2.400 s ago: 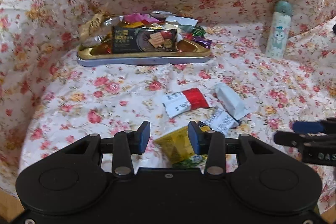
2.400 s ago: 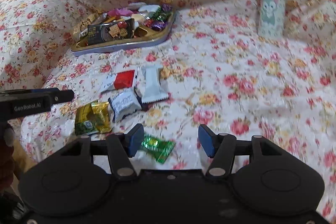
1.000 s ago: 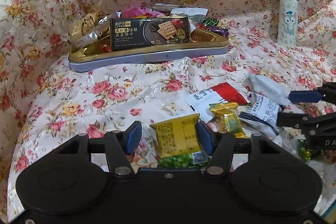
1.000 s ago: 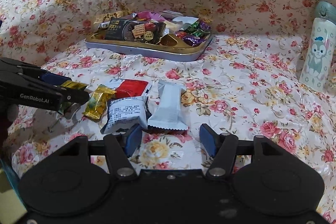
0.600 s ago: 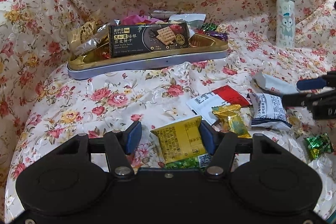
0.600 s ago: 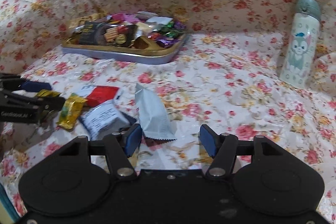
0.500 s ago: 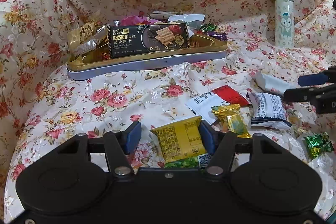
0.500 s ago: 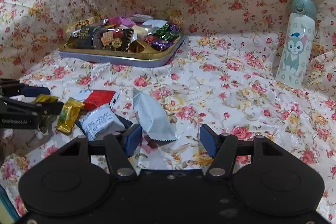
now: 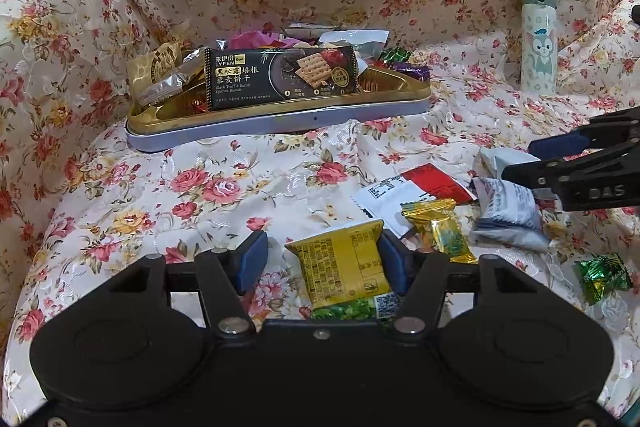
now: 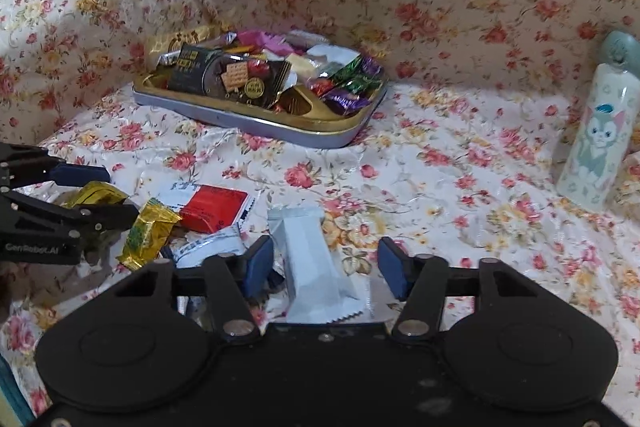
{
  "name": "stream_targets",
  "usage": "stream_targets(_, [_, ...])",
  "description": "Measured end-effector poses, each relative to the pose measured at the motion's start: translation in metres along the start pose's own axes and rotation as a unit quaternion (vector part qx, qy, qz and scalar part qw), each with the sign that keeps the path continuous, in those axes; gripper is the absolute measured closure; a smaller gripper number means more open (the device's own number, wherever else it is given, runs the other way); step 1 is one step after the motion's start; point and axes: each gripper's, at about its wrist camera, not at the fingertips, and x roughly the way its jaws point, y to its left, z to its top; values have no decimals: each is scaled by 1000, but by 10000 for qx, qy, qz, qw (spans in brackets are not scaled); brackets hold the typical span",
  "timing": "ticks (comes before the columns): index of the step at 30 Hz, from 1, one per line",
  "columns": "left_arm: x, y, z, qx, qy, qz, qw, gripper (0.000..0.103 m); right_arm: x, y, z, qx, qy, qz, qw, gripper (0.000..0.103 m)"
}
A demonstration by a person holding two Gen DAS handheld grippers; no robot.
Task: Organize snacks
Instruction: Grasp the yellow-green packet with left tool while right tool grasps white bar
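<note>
With the tin (image 10: 280,131) as landmark, a yellow packet (image 9: 344,267) well short of it is framed by the spread left gripper (image 9: 320,263), untouched on one side, while the right gripper (image 10: 326,267) is closing around a white packet (image 10: 310,259), not yet pinched; both are judged to need gripping, then carrying to the tin

Bare cloth (image 10: 440,187) separates tray (image 10: 256,125) from bottle (image 10: 596,147).

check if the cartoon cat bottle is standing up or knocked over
Standing up. The bottle rests on its base on the floral cloth, cap on top, against the draped backdrop; both views show it upright.
</note>
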Motion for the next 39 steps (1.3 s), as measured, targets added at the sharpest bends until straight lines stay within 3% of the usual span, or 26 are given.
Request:
stream_targets(4, [-1,0,0,3,-8,-5,10000,40,3,4,-3,-147,100,-18,9998,68])
stream_targets(6, [-1,0,0,2,-8,-3,10000,40,0,5,-5,-202,60,-142,9997,71])
stream_targets(8, [-1,0,0,1,-8,-3,10000,40,-2,5,-8,-235,49,-319,9992,82])
stream_targets(15, [-1,0,0,1,-8,-5,10000,40,-10,-27,-21,379,-64,-828,9958,81])
stream_targets(19, [-1,0,0,17,-10,15,10000,40,-9,-43,-26,721,-146,-887,9933,81])
stream_targets(39, [-6,-5,5,140,24,98,9999,42,-7,-35,-33,648,-348,-1082,9914,79])
